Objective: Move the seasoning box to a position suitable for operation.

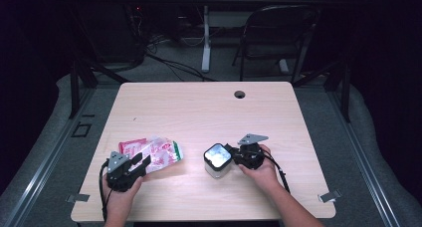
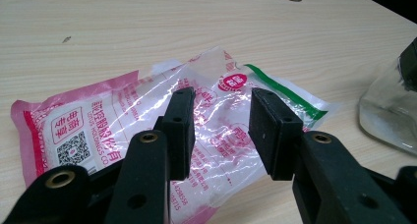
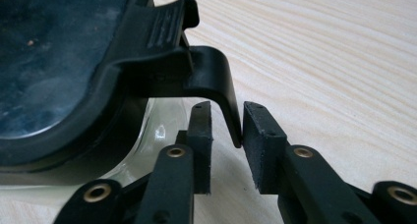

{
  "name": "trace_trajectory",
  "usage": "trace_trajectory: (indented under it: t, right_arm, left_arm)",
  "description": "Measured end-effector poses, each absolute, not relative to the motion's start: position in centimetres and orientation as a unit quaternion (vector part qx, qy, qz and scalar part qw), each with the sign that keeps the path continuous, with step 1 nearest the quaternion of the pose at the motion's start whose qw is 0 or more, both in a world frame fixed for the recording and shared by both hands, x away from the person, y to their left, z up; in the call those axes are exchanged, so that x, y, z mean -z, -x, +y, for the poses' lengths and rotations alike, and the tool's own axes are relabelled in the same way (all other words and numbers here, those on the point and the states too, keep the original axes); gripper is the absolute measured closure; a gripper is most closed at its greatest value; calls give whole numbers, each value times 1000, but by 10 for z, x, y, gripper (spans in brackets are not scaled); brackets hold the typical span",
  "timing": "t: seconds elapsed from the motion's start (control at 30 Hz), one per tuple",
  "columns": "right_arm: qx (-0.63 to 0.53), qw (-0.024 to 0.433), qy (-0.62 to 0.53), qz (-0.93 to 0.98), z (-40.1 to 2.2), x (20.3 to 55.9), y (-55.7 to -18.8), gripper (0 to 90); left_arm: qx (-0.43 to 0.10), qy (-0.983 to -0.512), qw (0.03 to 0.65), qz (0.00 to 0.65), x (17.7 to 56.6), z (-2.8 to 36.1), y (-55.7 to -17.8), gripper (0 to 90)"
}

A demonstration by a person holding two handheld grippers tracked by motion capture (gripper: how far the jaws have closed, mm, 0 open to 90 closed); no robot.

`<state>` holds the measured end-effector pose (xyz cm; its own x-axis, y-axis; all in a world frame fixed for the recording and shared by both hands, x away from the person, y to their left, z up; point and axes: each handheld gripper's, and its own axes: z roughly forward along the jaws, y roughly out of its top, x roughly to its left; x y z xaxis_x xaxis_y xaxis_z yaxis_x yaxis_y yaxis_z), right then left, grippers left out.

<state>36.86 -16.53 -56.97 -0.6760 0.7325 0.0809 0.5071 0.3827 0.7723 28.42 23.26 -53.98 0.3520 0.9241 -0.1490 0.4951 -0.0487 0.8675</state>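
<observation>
1. The left gripper [image 1: 141,163] is near the front edge of the table [image 1: 199,107], in the person's left hand [image 1: 121,189]. Its jaws stand spread over the plastic bag [image 2: 147,121], and they do not press it.
2. The bag lies flat on the table, at the left, with pink and white print and a green stripe.
3. The right gripper [image 3: 227,135] is at the glass container [image 1: 217,161], which stands a little right of the middle. The clasp [image 3: 216,81] of the black lid [image 3: 54,62] hangs between the jaws. The pad on the right of the right gripper view touches the clasp; the other pad stands just apart from it.
4. Farther away, a round hole [image 1: 240,94] is near the back edge.
</observation>
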Motion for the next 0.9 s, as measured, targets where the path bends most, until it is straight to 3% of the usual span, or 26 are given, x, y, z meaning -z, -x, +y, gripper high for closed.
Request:
trace_trajectory:
  t: [0.43,0.9]
  right_arm:
    - [-400,162,-375,821,-163,569,-366,824]
    - [-374,184,-376,828,-160,566,-353,833]
  left_arm:
    - [-237,-687,450,518,540,232,-283,619]
    - [-236,-694,451,509,540,226,-284,623]
